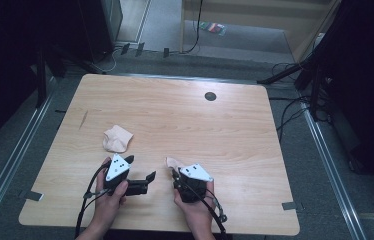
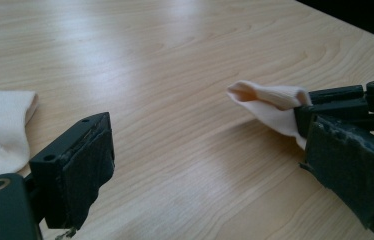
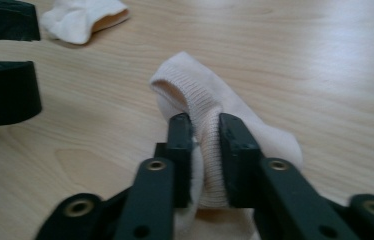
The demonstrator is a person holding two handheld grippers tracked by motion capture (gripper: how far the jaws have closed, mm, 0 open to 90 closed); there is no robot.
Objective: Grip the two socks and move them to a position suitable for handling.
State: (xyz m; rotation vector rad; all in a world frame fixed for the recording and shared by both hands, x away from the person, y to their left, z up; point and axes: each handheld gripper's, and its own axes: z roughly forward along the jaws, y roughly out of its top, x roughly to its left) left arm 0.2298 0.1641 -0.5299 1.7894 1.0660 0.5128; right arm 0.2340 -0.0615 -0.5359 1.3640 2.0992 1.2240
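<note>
Jaws of the right gripper [image 3: 205,160] pinch a sock [image 3: 210,100] (cuff gaping); left gripper [image 2: 200,170] open, empty.

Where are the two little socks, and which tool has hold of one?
Held sock [image 3: 202,95], right gripper view: on its ribbed cuff above the jaws.
Loose sock [image 1: 117,138], high view: on its bunched middle.
Right gripper [image 3: 206,150], right gripper view: between the jaw tips, which pinch the held sock.
</note>
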